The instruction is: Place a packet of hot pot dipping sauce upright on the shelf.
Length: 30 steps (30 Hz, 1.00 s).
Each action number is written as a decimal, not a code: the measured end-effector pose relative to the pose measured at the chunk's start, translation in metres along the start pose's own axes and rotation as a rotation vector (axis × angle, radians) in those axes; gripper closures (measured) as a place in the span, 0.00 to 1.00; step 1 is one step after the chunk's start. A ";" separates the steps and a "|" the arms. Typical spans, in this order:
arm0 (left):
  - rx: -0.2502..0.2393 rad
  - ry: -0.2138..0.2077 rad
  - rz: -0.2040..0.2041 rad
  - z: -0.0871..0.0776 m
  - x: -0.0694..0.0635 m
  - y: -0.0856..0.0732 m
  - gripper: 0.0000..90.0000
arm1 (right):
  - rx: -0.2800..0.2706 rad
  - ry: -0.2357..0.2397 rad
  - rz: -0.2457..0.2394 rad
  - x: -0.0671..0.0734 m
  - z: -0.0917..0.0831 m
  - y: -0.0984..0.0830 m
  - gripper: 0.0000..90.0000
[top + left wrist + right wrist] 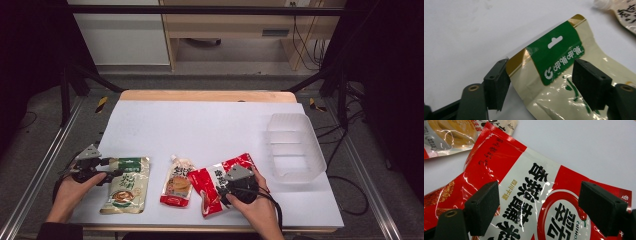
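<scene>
A cream pouch with a green header [126,184] lies at the front left of the white table [200,125]. My left gripper [113,173] is at the pouch's upper left corner. In the left gripper view the pouch [554,60] curls up between the jaws. My left gripper [544,83] is open: one pad touches the gold corner edge and the other sits over the pouch's face. A red and white pouch [215,181] lies at the front right. My right gripper [226,187] hovers over it. The jaws of my right gripper [541,212] stand wide open above the red pouch [524,182].
A spouted pouch with a red bottom [177,182] lies between the other two pouches, its corner [454,132] just beyond the red one. A clear plastic tub [295,145] stands at the right side of the table. The table's front edge is close to both hands.
</scene>
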State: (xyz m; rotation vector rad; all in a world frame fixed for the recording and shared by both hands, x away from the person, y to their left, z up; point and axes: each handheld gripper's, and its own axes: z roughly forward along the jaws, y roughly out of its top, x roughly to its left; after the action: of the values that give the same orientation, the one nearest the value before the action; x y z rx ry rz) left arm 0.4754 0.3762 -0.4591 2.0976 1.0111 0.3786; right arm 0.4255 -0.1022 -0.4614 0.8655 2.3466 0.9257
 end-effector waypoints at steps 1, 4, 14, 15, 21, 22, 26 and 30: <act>-0.002 -0.010 0.003 -0.004 -0.002 -0.001 0.37 | 0.003 0.001 0.000 0.000 0.000 0.000 0.20; -0.002 -0.027 0.020 -0.012 -0.009 -0.003 0.40 | 0.006 0.002 0.000 0.000 0.001 0.000 0.20; 0.041 -0.070 0.072 -0.010 -0.010 -0.012 0.47 | 0.018 0.006 0.000 -0.001 0.002 0.000 0.19; 0.040 -0.057 0.073 -0.009 -0.008 -0.012 0.49 | 0.017 0.003 0.003 -0.001 0.002 0.000 0.19; 0.052 0.007 0.087 -0.001 -0.004 -0.007 0.62 | 0.028 0.005 0.005 0.000 0.004 0.000 0.19; 0.058 0.016 0.087 0.000 -0.004 -0.006 0.64 | 0.027 0.006 0.005 0.000 0.004 0.000 0.19; 0.051 0.016 0.068 -0.001 0.000 -0.006 0.81 | 0.027 0.007 0.011 -0.001 0.005 0.000 0.18; 0.065 -0.014 0.066 -0.001 0.002 -0.009 0.90 | 0.028 0.006 0.012 -0.002 0.005 0.000 0.18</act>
State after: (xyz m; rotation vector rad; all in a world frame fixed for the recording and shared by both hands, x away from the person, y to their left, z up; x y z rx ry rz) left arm 0.4715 0.3820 -0.4649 2.1934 0.9602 0.3676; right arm 0.4302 -0.1010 -0.4642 0.8906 2.3672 0.9029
